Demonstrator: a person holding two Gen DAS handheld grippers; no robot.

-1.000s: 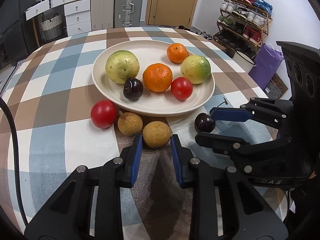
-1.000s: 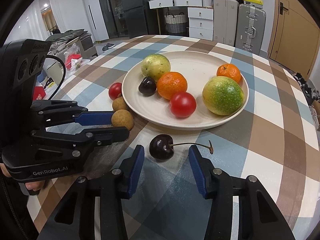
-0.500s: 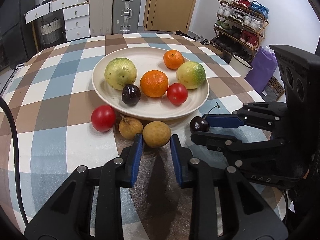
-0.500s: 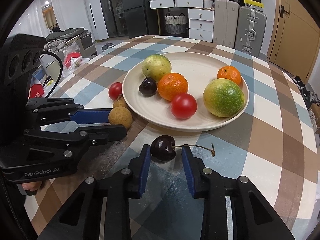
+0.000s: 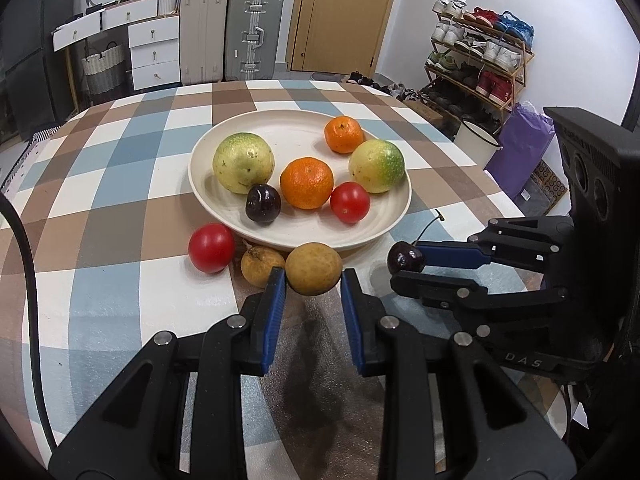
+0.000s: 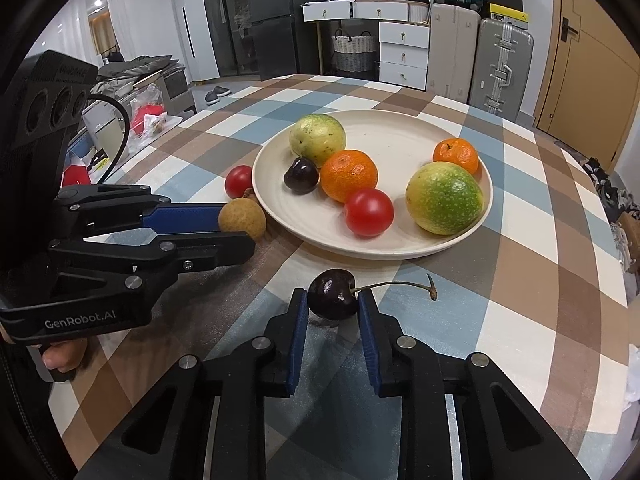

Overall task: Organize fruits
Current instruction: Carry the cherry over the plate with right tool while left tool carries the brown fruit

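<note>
A cream plate holds two green-yellow fruits, two oranges, a red tomato and a dark cherry. In front of its rim, my left gripper is shut on a brown longan. A second longan and a red tomato lie beside it on the cloth. My right gripper is closing on a dark stemmed cherry, and both pads touch it. The stem points right.
The checked tablecloth covers a round table whose edge curves close on the right. The two grippers stand side by side, close together. Suitcases, white drawers and a shoe rack stand beyond the table.
My right gripper's jaws have closed from wide apart onto the cherry. The left gripper has stayed shut on the longan.
</note>
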